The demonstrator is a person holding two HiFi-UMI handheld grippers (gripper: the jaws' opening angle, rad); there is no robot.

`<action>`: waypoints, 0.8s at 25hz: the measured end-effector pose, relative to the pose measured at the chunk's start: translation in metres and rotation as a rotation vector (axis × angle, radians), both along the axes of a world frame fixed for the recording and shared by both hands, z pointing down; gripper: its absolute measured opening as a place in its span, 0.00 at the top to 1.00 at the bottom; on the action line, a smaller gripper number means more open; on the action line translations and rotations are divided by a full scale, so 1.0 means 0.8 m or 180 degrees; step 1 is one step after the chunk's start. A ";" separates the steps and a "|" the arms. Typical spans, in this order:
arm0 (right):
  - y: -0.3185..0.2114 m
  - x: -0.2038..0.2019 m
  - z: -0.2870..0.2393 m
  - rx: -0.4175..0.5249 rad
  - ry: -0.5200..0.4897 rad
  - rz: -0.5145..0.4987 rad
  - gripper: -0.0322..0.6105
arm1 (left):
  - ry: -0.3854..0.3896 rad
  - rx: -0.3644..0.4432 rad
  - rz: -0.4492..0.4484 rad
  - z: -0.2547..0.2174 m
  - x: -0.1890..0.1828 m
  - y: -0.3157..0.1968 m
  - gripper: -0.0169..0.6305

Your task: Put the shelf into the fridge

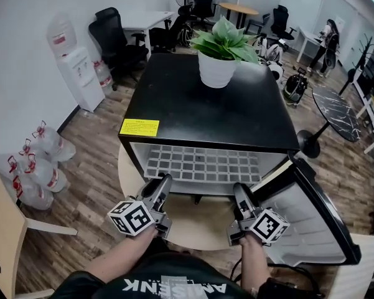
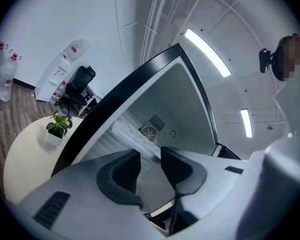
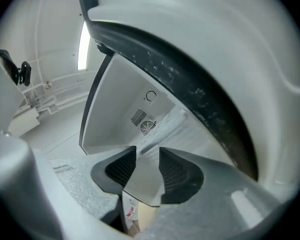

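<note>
A black mini fridge (image 1: 205,111) stands on a round table with its door (image 1: 317,210) swung open to the right. The white grid shelf (image 1: 202,166) lies flat inside, its front edge near the opening. My left gripper (image 1: 164,184) and right gripper (image 1: 239,190) point at that front edge, side by side. In the left gripper view the gripper (image 2: 150,156) has its jaws apart, with the shelf (image 2: 127,134) and the back-wall fan beyond the gap. The right gripper (image 3: 147,156) also has its jaws apart, with a pale flat surface between the pads and the fridge interior (image 3: 140,109) ahead.
A potted plant (image 1: 219,55) sits on the fridge top. The round wooden table (image 1: 193,226) carries the fridge; a small flower pot (image 2: 57,126) stands on it. A water cooler (image 1: 81,73), water bottles (image 1: 37,161), office chairs (image 1: 115,39) and a black side table (image 1: 336,111) surround it.
</note>
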State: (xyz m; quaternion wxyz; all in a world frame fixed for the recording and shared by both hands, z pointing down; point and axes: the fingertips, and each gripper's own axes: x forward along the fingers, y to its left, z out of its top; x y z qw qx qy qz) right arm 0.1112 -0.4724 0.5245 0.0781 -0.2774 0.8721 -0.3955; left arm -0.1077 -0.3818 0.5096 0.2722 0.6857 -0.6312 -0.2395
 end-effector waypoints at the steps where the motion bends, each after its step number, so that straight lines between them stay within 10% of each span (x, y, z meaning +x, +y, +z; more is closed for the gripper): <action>1: 0.002 -0.003 -0.002 0.0050 -0.0031 -0.0035 0.74 | 0.0003 -0.0004 -0.0011 0.001 -0.005 -0.008 0.77; 20: -0.066 -0.050 -0.039 0.0419 0.0778 0.0364 0.91 | 0.0106 -0.0035 0.0060 -0.024 -0.036 -0.079 0.78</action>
